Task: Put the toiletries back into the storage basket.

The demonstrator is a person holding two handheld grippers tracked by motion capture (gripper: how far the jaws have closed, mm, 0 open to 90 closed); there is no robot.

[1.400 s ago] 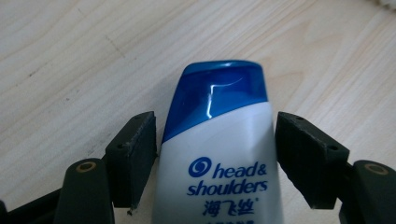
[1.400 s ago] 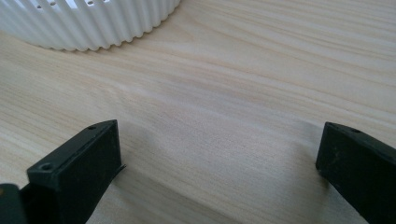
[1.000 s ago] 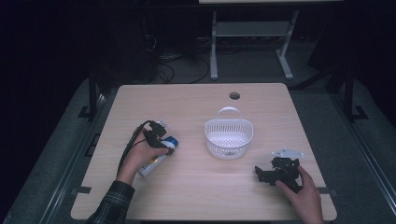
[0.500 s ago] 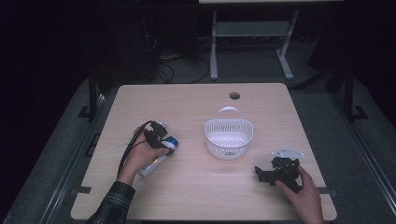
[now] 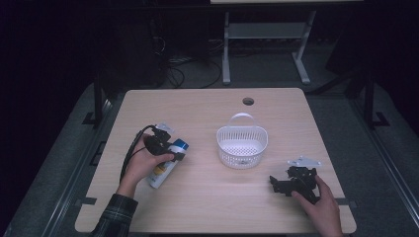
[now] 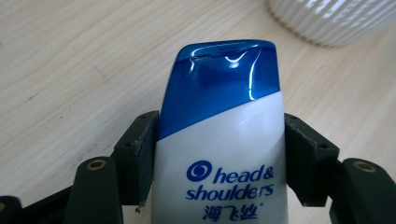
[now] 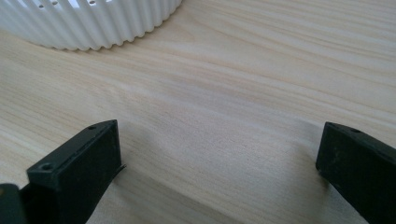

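A white shampoo bottle [image 5: 162, 172] with a blue cap lies slanted at the table's left. My left gripper [image 5: 174, 150] is shut on it just below the cap. In the left gripper view both black pads press the bottle's [image 6: 219, 140] white sides, and the cap points toward the basket [image 6: 327, 23]. Whether the bottle's base still touches the wood I cannot tell. My right gripper [image 5: 276, 182] rests low at the table's front right, held by a hand. In the right gripper view it [image 7: 219, 154] stands open with bare wood between the pads.
A white perforated basket [image 5: 223, 137] with a handle stands at the table's middle, empty, between the two grippers. Its ribbed wall [image 7: 84, 23] is close ahead of the right gripper. A cable hole [image 5: 248, 101] sits near the far edge.
My left hand has risen a little, taking the bottle's cap end with it. The right hand and the basket have stayed put.
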